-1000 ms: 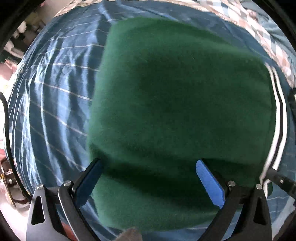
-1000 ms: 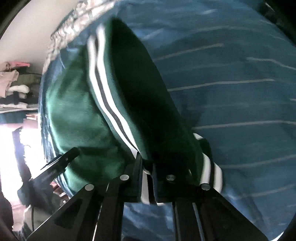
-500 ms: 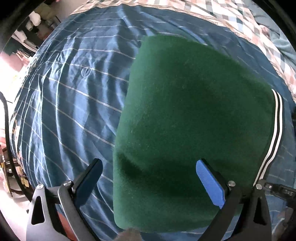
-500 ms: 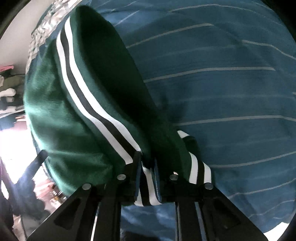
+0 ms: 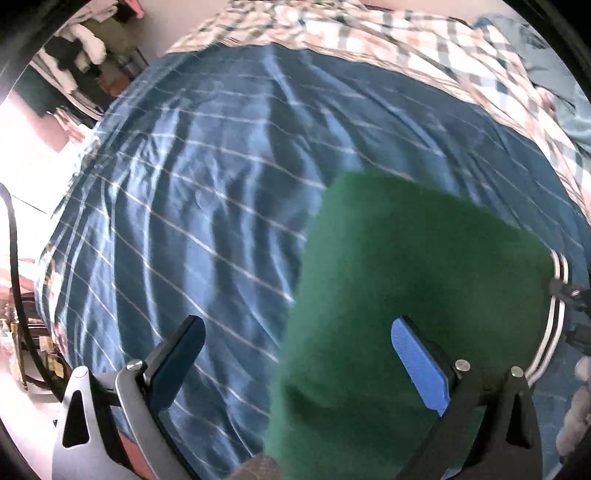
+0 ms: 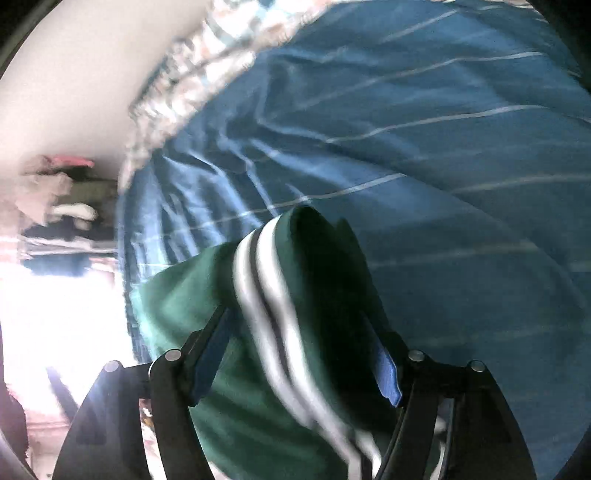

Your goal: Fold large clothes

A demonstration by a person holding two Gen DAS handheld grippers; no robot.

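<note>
The right gripper is opening around the green garment's striped edge; the left gripper gapes empty. Released near the bed's edge, the fold may slump open.

The right claw, clamped on the striped edge of the green garment 1 second ago, now has its jaws opening; the edge lies loose between the spread pads, which no longer press it. In the right wrist view the garment fills less of the frame than before and sits lower, with more of the blue bed sheet showing above it. In the left wrist view the garment, which covered most of the frame 1 second ago, now sits in the lower right, and the sheet and the checked blanket show more widely. The left claw now has sheet under its left pad instead of green cloth.
</note>
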